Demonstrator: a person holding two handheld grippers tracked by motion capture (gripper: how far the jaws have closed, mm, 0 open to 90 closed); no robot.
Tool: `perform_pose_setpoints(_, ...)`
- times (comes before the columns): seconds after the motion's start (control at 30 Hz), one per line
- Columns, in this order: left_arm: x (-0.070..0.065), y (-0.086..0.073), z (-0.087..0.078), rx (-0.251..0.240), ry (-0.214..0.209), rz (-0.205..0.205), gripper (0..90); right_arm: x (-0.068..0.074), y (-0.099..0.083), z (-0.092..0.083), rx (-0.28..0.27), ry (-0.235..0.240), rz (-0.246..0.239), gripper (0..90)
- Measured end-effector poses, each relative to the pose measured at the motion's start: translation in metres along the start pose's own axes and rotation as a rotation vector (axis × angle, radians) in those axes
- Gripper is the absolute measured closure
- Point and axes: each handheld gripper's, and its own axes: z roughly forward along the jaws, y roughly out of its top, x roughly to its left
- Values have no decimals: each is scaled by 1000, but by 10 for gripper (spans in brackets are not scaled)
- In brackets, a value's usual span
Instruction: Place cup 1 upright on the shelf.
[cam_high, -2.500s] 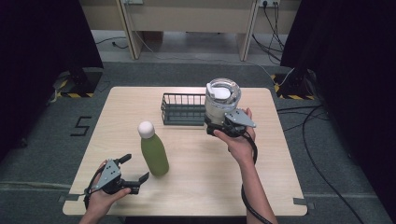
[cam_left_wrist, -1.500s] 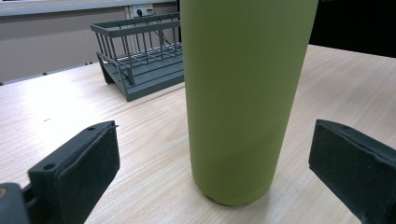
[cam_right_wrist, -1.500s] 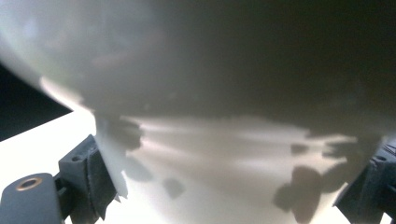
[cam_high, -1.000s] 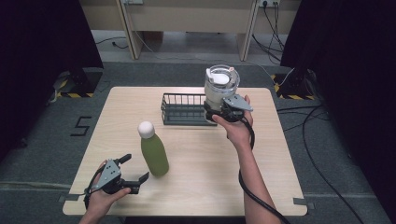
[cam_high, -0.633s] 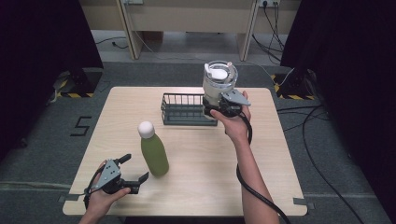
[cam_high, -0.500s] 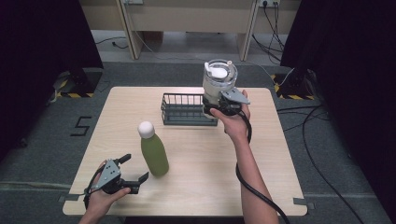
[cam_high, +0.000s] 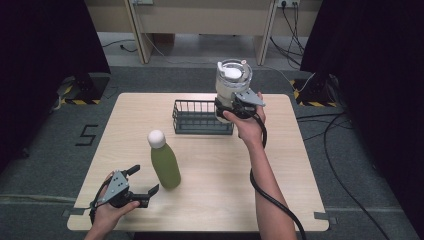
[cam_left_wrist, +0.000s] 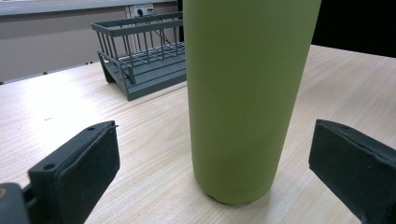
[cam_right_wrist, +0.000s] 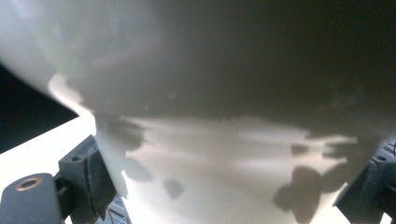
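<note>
Right gripper is seen upper centre of the high view, raised on an outstretched forearm w/ the hand wrapped round its grip, jaws clamped on the lower body of a white jug. Jug is held upright, long axis vertical, clear lid facing up, just above the right end of the dark wire rack. In the right gripper view the jug is pale, shadowed, pressed between both jaws.

Left gripper is held low at the lower left of the table, jaws spread wide & gripping nothing. A green bottle w/ white cap stands upright just beyond it; in the left gripper view the bottle is framed between the jaws, untouched.
</note>
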Motion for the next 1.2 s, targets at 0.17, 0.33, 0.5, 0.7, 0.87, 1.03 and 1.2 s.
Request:
perform_pose_setpoints(0.17,0,0,0,-1,-1,-1,11,-1,3,5,-1,-3,4,112)
perform_pose_setpoints(0.33,0,0,0,1,-2,1,11,-1,7,10,-2,-5,-2,112)
perform_pose_setpoints(0.5,0,0,0,1,-2,2,11,0,10,18,2,-5,-1,111)
perform_pose_setpoints(0.7,0,0,0,0,-2,0,11,-1,12,27,12,-12,-4,111)
perform_pose_setpoints(0.87,0,0,0,0,-2,2,11,-3,10,34,22,-18,6,112)
perform_pose_setpoints(1.03,0,0,0,1,-1,0,11,-4,6,45,43,-23,20,111)
perform_pose_setpoints(1.2,0,0,0,1,-2,1,11,-3,2,53,56,-26,22,111)
